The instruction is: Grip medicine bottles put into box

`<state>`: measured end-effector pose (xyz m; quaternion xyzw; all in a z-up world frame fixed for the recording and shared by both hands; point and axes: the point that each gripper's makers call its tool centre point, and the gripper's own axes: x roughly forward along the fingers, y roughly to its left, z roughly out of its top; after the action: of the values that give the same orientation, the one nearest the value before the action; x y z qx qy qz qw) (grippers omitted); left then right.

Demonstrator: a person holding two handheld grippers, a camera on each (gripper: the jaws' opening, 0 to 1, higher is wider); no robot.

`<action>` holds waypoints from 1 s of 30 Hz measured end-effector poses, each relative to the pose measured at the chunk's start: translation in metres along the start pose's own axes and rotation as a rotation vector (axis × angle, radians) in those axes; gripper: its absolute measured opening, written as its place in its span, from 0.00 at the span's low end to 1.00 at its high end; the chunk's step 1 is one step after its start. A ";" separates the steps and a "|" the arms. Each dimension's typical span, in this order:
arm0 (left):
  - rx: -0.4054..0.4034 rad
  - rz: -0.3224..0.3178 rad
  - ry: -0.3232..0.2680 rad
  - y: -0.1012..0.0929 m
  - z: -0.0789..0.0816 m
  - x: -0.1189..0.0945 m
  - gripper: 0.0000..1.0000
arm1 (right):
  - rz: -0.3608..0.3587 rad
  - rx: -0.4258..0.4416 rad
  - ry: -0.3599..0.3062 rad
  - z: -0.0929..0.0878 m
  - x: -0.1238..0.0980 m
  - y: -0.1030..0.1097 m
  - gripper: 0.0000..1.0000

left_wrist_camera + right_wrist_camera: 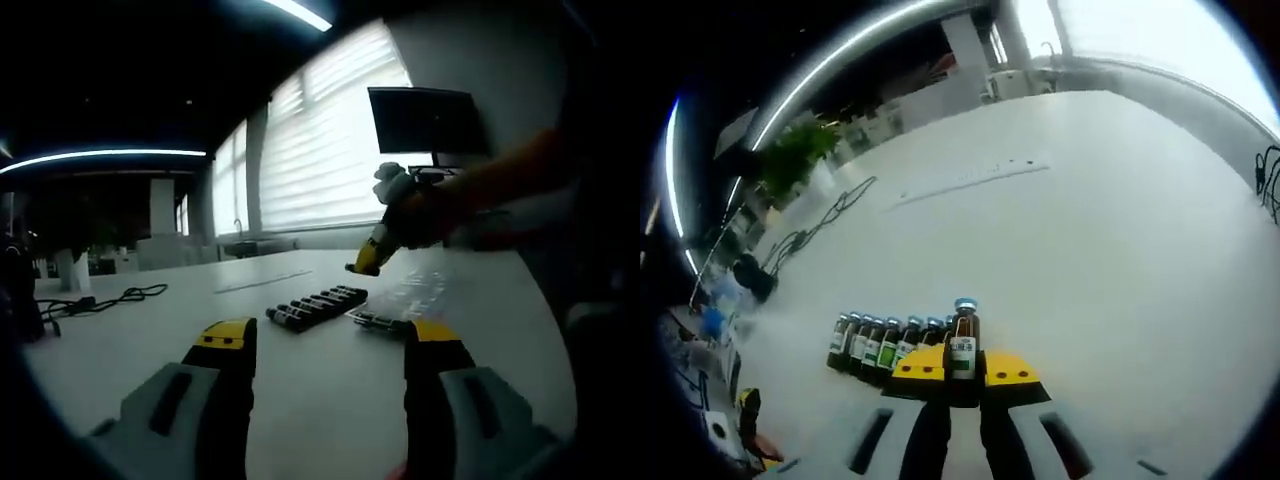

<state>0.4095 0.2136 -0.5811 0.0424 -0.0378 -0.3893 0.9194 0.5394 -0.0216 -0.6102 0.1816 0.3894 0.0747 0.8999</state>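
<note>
Several small brown medicine bottles point(318, 305) lie side by side in a row on the white table point(330, 400), and one more bottle point(380, 322) lies just right of the row. My left gripper point(330, 342) is open low over the table, short of the row, with nothing between its jaws. My right gripper point(965, 368) is shut on an upright brown bottle point(962, 342) with a blue cap and white label. The row of bottles point(880, 340) sits just to its left. In the left gripper view the right gripper point(372, 255) hangs above the table behind the row.
A shiny see-through thing point(425, 285) lies on the table behind the bottles; its form is hard to tell. A dark monitor point(425, 120) stands at the back right. Black cables point(100, 300) run over the table's left side. A person's orange sleeve point(510, 175) reaches in from the right.
</note>
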 end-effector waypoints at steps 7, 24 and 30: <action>-0.001 -0.004 -0.003 -0.001 0.001 0.000 0.52 | 0.065 0.065 -0.026 -0.011 -0.018 0.022 0.06; 0.002 -0.006 -0.009 -0.001 0.001 0.000 0.52 | 0.195 0.119 0.008 -0.076 -0.051 0.073 0.06; 0.001 -0.014 -0.012 -0.002 0.002 0.001 0.52 | 0.181 0.113 0.056 -0.102 -0.043 0.076 0.07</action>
<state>0.4082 0.2117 -0.5792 0.0408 -0.0434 -0.3960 0.9163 0.4362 0.0644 -0.6167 0.2641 0.4002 0.1386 0.8666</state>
